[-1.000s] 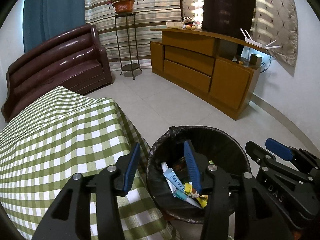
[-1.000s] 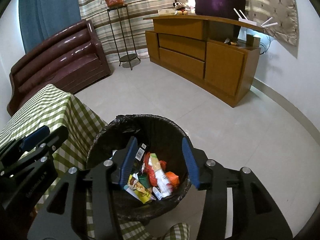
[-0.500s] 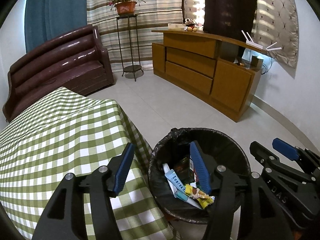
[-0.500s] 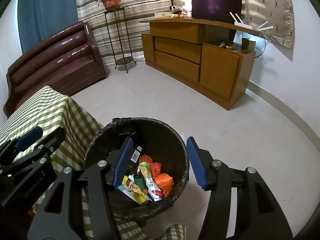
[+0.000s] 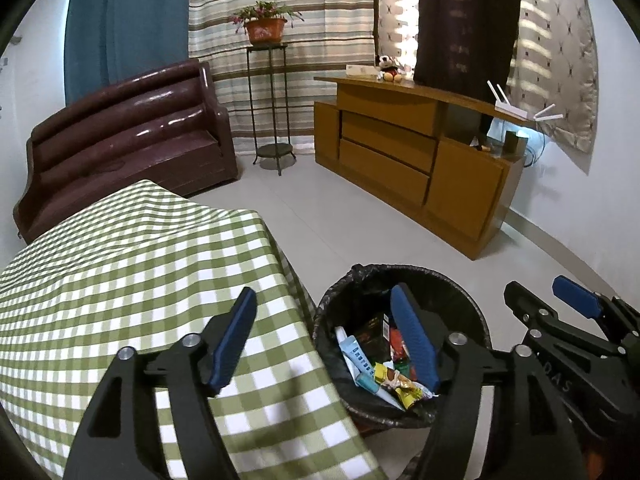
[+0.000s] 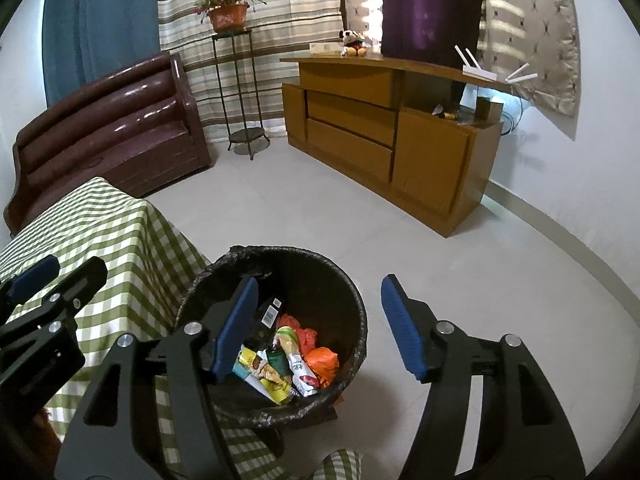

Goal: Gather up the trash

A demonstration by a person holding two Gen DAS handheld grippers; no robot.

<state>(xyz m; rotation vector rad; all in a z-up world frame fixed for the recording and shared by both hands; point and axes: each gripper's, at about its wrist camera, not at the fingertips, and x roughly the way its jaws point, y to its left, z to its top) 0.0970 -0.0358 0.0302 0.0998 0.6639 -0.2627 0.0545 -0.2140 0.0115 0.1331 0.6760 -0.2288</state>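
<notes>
two tools hang over the bin, both empty. the left tool point(image 5: 322, 334) has just been spreading its jaws, nothing between them, one pad over the checked desk point(image 5: 120, 280). the right tool point(image 6: 316, 326) has been spreading too, also bare. the bin point(image 6: 344, 292) stands at the desk's 3 o'clock edge, with wrappers point(image 6: 280, 364) lying inside.

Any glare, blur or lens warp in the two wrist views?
Left wrist: sharp, dark corner vignette, skirting line bowed by the fisheye, glare streaks on the sofa. Right wrist: equally sharp, sunlit patches on the curtain, bin interior readable.
</notes>
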